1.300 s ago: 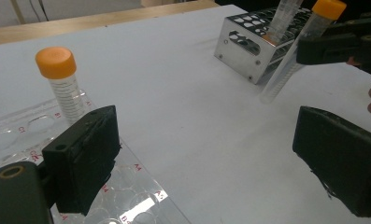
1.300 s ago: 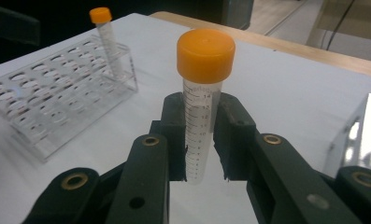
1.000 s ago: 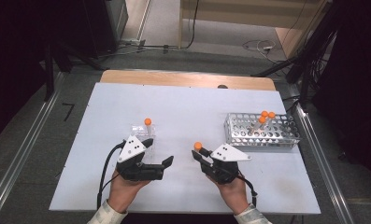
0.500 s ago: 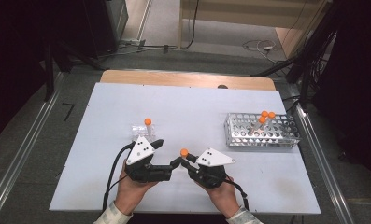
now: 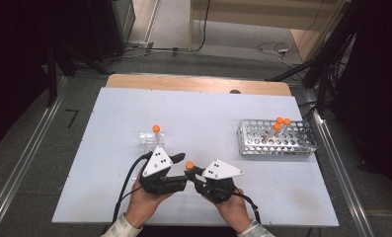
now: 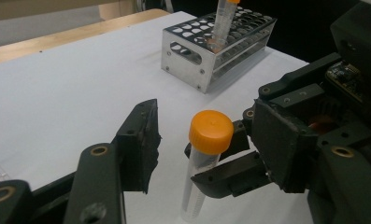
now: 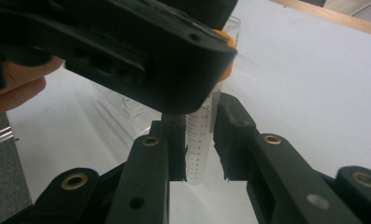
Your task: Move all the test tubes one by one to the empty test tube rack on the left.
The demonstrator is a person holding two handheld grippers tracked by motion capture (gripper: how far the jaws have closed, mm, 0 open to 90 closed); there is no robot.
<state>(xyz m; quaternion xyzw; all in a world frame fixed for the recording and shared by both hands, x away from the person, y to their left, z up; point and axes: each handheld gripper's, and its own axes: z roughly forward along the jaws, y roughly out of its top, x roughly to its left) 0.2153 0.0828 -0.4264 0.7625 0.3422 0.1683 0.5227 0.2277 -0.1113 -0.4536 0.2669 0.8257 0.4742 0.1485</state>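
A graduated centrifuge tube with an orange screw cap stands upright near the middle of the table's front edge, clamped about its clear body by the jaws of the right gripper, which are closed on it just below the cap. This low grip leaves the cap and upper body exposed. The left gripper faces it from the opposite side with its jaws spread wide on either flank of the tube, touching neither cap nor body as far as the left gripper view shows; the arrangement suggests a hand-over or a cap-twisting step about to begin, though which cannot be told.

In the high view the two grippers meet nose to nose, each held in one of the person's hands, with the cap showing between them. Just behind the left gripper, a second orange-capped tube stands in a small clear holder. Toward the right edge of the white table, well apart from the grippers, a perforated metal tube rack carries three more capped tubes, held upright or slightly tilted by its holes.
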